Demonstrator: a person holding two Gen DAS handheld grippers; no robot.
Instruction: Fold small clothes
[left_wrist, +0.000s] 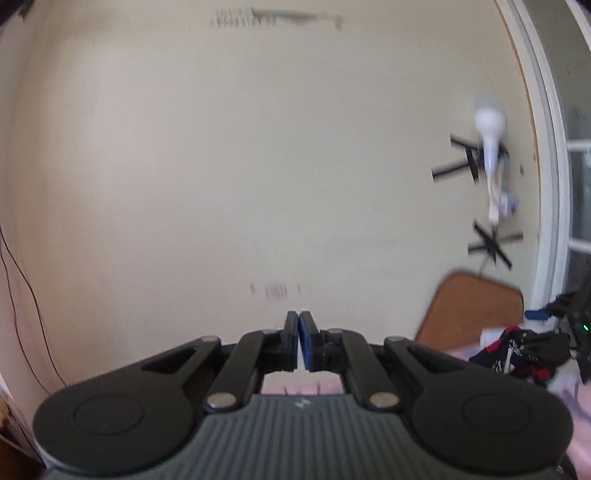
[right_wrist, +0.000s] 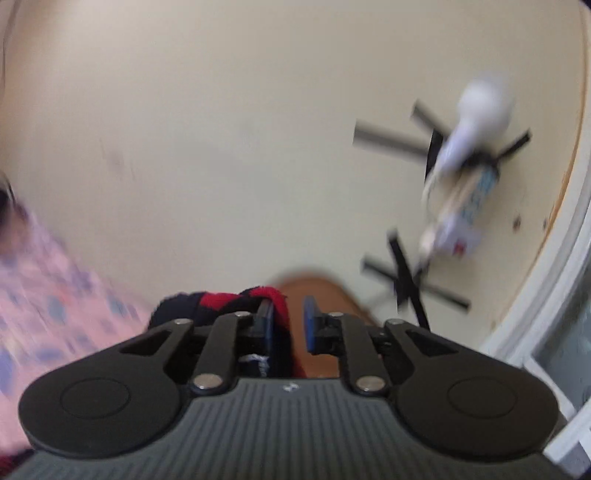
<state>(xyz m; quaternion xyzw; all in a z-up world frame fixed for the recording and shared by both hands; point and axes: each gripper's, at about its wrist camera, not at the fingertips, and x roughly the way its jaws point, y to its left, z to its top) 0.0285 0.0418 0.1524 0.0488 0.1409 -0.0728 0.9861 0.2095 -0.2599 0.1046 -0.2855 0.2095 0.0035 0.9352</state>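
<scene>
- Left gripper (left_wrist: 298, 341), lower centre of its view: jaws pressed together, empty.
- Right gripper (right_wrist: 288, 325): jaws parted, red-and-navy garment (right_wrist: 236, 301) draped against its left finger, unclamped.
- Judged step: releasing the garment; next, lay it flat on the pink sheet (right_wrist: 44, 295).

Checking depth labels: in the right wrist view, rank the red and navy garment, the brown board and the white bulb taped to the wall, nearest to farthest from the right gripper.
1. Red and navy garment, against the right gripper's left finger.
2. Brown board, just behind.
3. White bulb, upper right on the wall.

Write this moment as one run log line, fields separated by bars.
left gripper: shut, empty | right gripper: open, red-navy garment draped on one finger | pink sheet: below
</scene>
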